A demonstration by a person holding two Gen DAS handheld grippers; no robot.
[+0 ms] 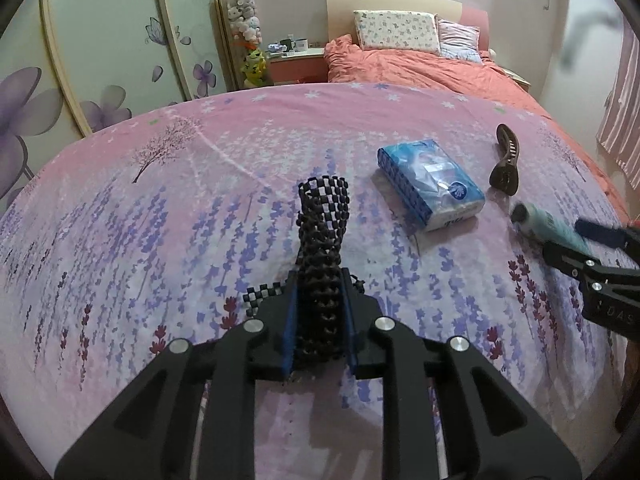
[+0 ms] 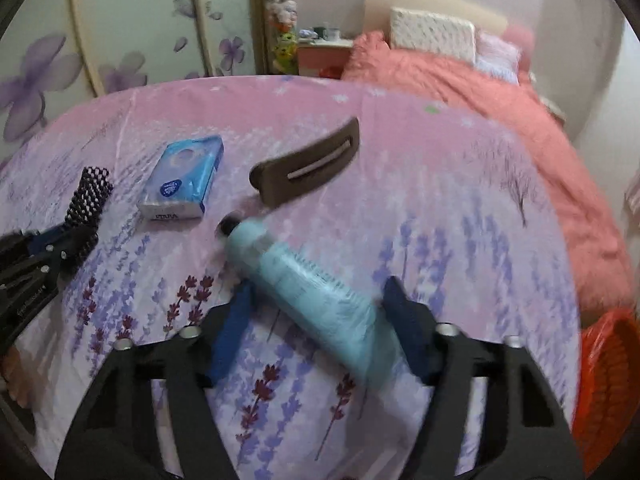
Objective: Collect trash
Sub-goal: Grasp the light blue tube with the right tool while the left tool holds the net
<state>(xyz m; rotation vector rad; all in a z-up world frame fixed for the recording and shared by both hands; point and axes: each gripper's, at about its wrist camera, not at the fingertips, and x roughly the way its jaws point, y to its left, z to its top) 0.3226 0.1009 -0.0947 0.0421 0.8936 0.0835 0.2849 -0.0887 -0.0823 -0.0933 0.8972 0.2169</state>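
Bedroom | floral bedsheet (image 1: 160, 240) | wardrobe (image 1: 100, 60) | orange basket (image 2: 608, 380)

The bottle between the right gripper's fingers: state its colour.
Light turquoise bottle with a black cap, clearest in the right wrist view.

A pink flowered bed (image 1: 160, 208) carries a tissue pack (image 1: 430, 184), hair clip (image 1: 506, 160), teal bottle (image 2: 316, 300) and beaded band (image 1: 324, 232)

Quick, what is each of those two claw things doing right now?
Left gripper: closed on the black beaded band.
Right gripper: open, with the teal bottle lying between its fingers, not yet gripped.
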